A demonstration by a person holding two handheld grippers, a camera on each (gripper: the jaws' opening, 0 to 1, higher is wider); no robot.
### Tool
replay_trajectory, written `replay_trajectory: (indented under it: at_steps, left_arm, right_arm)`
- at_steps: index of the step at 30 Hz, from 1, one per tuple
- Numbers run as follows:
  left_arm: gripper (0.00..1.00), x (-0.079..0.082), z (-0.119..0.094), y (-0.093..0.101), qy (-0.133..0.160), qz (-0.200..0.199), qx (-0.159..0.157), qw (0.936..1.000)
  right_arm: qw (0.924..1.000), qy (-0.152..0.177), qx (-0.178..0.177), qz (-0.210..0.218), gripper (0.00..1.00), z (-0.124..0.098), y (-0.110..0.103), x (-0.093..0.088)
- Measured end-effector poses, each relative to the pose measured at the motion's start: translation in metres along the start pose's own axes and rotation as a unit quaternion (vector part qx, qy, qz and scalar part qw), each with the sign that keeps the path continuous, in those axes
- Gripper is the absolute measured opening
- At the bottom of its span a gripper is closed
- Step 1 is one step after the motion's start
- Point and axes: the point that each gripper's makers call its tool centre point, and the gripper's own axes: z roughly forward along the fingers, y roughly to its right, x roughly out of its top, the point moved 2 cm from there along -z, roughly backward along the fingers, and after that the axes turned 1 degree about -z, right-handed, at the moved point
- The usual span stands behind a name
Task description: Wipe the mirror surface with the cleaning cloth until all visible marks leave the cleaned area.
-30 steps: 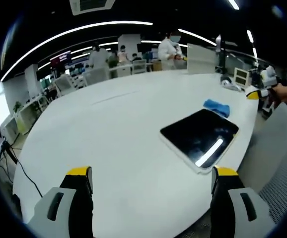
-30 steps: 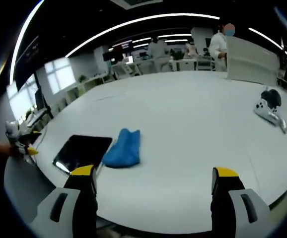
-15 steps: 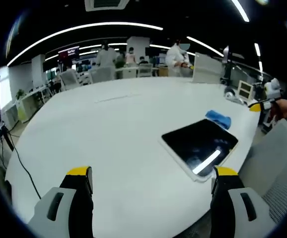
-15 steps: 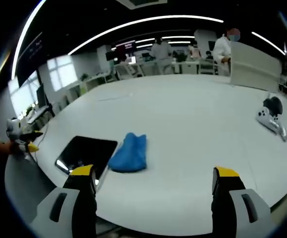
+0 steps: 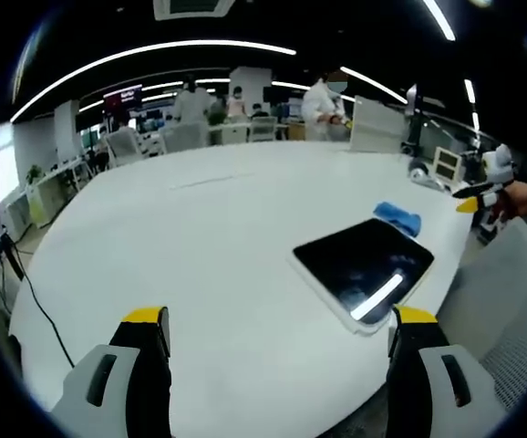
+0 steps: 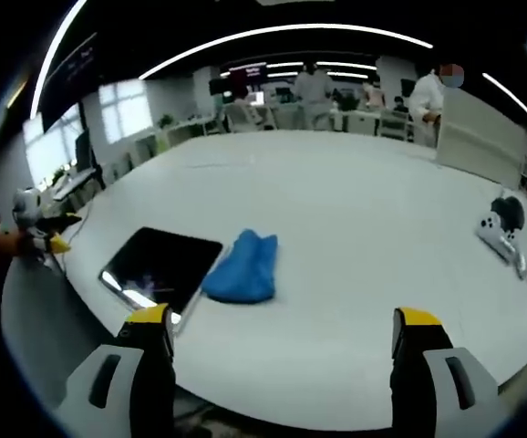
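Our right view has crept toward the cloth (image 6: 243, 270); both grippers' fingers (image 5: 145, 330) (image 6: 148, 326) gape empty. Risk: nudging the tabletop-edge mirror (image 5: 364, 263) off while grabbing.

Blue cloth (image 6: 243, 268), white table (image 6: 355, 237)

White table (image 6: 355, 228) bears a white device (image 6: 501, 239) (people stand beyond)

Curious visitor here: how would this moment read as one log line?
phase: approach | left gripper: open | right gripper: open | cloth: beside mirror | wiping: not begun
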Motion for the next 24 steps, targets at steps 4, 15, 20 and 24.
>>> replay_trajectory:
  at_steps: [4, 15, 20, 24]
  left_arm:
    - [1.0, 0.0, -0.0004, 0.0013, -0.002, 0.002, -0.002, 1.0]
    - [1.0, -0.0051, 0.0003, 0.0017, -0.016, -0.014, -0.008, 0.9997]
    - [1.0, -0.0055, -0.0012, 0.0003, -0.018, -0.016, -0.003, 0.9997]
    - [1.0, -0.0063, -0.0005, -0.0006, -0.019, -0.014, -0.002, 0.9997]
  right_arm:
    - [0.9999, 0.001, 0.003, -0.014, 0.98, 0.0006, -0.0018, 0.0051]
    - [0.9988, -0.009, 0.012, 0.046, 0.98, 0.0024, -0.0067, 0.0105]
    - [0.9981, -0.036, -0.001, 0.05, 0.98, 0.0021, -0.0032, 0.0066]
    - [0.9965, -0.059, -0.009, 0.059, 0.96, 0.0011, -0.0009, 0.0057]
